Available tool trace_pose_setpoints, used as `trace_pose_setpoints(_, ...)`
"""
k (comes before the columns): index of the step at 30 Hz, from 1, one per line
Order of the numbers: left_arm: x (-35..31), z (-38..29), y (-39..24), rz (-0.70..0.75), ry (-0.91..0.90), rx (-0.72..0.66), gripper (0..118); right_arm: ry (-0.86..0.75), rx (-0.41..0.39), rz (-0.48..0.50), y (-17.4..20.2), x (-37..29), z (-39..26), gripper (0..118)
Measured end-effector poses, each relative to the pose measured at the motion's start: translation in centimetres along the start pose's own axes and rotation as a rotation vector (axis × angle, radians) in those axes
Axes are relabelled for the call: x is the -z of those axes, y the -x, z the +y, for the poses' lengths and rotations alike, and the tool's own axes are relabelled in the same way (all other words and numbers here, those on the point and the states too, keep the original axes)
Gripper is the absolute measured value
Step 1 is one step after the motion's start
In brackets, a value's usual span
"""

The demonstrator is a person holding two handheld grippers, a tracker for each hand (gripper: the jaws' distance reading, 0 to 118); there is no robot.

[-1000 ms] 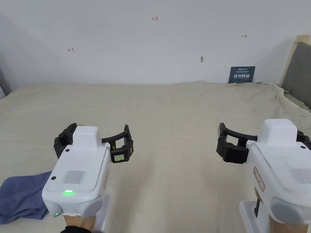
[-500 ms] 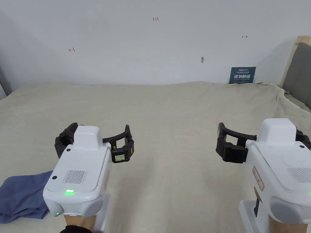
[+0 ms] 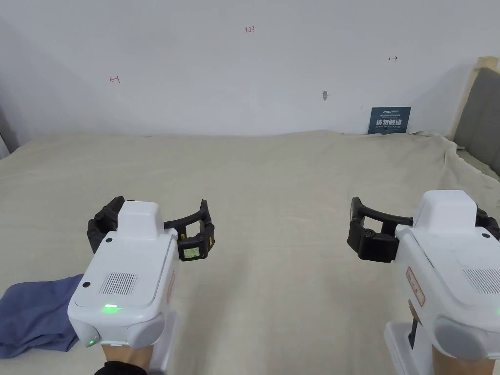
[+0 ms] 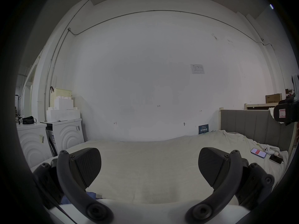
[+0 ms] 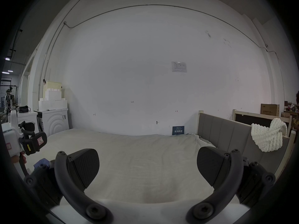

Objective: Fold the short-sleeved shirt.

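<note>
The short-sleeved shirt is a crumpled blue heap on the beige bed sheet at the lower left of the head view. My left gripper hovers just right of and beyond it, jaws wide open and empty. My right gripper hangs over the right side of the bed, far from the shirt, also open and empty. In the left gripper view the open pads frame bare sheet, and a sliver of the blue shirt shows below them. The right gripper view shows its own open gripper, the left gripper and a bit of shirt.
The bed spreads wide under a beige sheet. A grey headboard stands on the right with a white knitted throw draped on it. Two phones lie near it. A blue sign leans on the wall. Washing machines stand left.
</note>
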State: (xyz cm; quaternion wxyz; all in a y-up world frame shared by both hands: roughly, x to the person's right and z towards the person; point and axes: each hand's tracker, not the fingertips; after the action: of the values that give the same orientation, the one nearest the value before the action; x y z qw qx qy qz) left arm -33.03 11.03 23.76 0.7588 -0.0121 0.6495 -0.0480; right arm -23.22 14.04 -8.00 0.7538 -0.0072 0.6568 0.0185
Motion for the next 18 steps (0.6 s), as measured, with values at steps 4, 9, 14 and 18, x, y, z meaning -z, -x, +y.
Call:
trace_pose_setpoints(4, 0.07, -0.04, 0.07, 0.003, -0.001, 0.000, 118, -0.002, -0.001, -0.001, -0.01, 0.00, 0.06, 118)
trace_pose_setpoints(9, 0.05, 0.07, 0.14, 0.003, -0.004, -0.003, 118, -0.002, -0.002, 0.003, 0.05, 0.00, 0.09, 118)
trace_pose_setpoints(14, -0.03, 0.02, 0.25, -0.001, -0.001, -0.002, 118, 0.045, 0.043, -0.008, 0.16, 0.10, 0.46, 118)
trace_pose_setpoints(18, -0.06, 0.06, 0.45, 0.001, -0.001, -0.016, 118, 0.071, 0.091, -0.062, 0.50, 0.03, 0.84, 118)
